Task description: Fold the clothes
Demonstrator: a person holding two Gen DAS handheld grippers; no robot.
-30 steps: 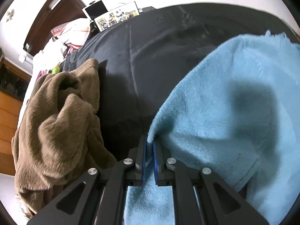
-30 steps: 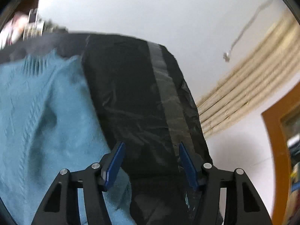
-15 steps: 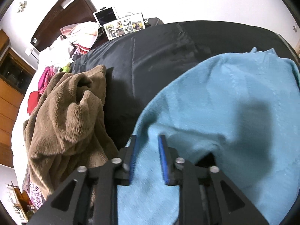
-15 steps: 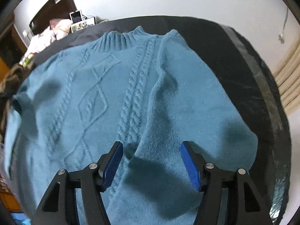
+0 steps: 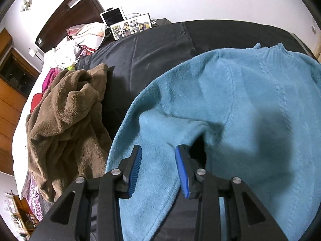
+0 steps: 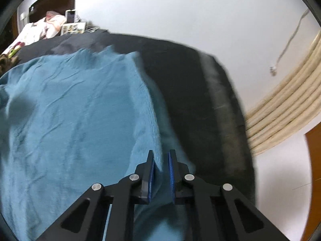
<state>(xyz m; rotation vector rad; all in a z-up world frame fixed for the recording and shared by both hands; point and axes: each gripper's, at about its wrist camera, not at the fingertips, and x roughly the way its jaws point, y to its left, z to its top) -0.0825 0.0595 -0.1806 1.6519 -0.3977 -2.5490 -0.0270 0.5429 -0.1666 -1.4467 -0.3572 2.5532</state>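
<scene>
A black fabric-covered bed [image 5: 160, 56] is filling a white-walled bedroom, with a dark wooden headboard [image 5: 66, 14] at its far end. A teal cable-knit sweater [image 5: 250, 104] is lying spread across the black cover, its ribbed collar pointing toward the far edge. A crumpled brown fleece garment [image 5: 66, 120] is sitting just beside it. The left gripper [image 5: 158, 170] is hovering over the sweater's sleeve, its blue-padded jaws opening and apart from the fabric. The right gripper [image 6: 161, 172] is pinching the sweater's [image 6: 70, 120] side edge, jaws narrowed tight on the knit.
</scene>
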